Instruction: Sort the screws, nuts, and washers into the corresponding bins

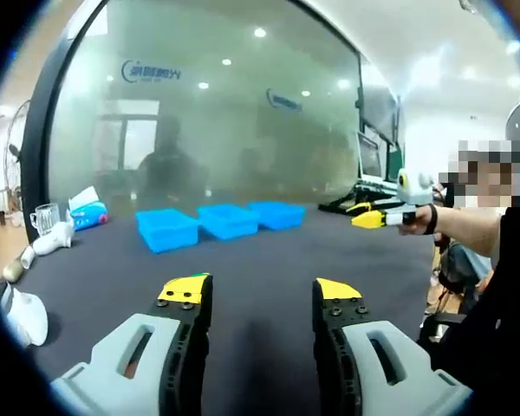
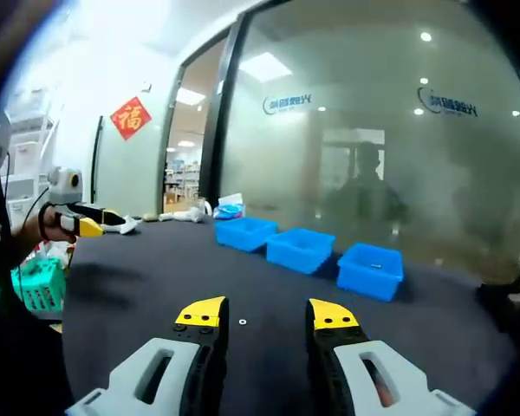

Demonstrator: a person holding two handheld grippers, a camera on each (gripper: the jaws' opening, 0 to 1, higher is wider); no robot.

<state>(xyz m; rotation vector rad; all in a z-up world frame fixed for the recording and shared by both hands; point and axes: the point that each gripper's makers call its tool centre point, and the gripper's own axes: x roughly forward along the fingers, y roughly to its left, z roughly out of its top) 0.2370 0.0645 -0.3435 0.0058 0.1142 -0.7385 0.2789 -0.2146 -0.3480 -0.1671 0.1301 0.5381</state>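
Left gripper view: left gripper (image 1: 263, 295) jaws apart, empty; three blue plastic bins (image 1: 228, 221) at 12 on dark tabletop (image 1: 269, 260).

Right gripper view: right gripper (image 2: 267, 317) jaws spread, empty; small round washer (image 2: 243, 321) between tips. Straddle squarely, pinch gently.

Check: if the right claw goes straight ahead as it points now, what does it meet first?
Probably the small washer on the dark table, just ahead of the open right claw. Beyond it sits the middle blue bin; depth is unclear.
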